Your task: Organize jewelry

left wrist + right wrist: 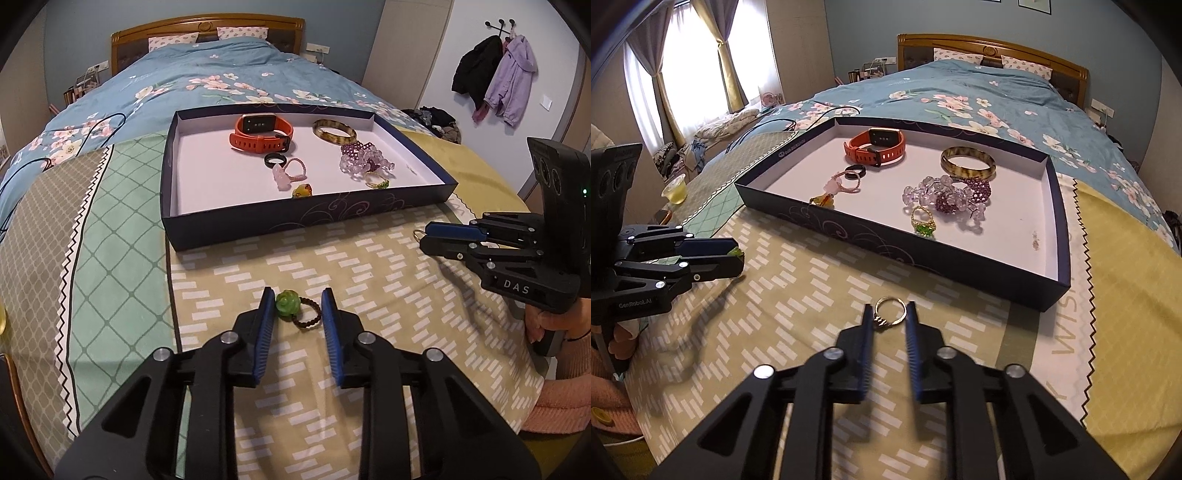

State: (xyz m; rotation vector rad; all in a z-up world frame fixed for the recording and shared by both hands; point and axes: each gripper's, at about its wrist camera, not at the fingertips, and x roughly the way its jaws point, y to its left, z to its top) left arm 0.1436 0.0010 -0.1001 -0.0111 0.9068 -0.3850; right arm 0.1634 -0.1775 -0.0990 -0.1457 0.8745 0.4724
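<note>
A dark tray (295, 221) with a white floor lies on the bed and holds an orange watch (263, 133), a tortoiseshell bangle (334, 131), purple bead bracelets (364, 158) and small rings. My left gripper (298, 306) is open, its fingers on either side of a green-bead ring (295, 308) on the patterned cloth. My right gripper (889, 317) is open around a thin metal ring (890, 312) lying on the cloth in front of the tray (923, 258). The right gripper also shows in the left wrist view (424, 236).
A patterned cloth (369, 295) covers the bed's foot, with a blue floral quilt (221, 74) behind. A cup (675, 189) and a phone (661, 216) sit left of the tray. Coats (495, 77) hang on the right wall. A black cable (55, 147) lies on the quilt.
</note>
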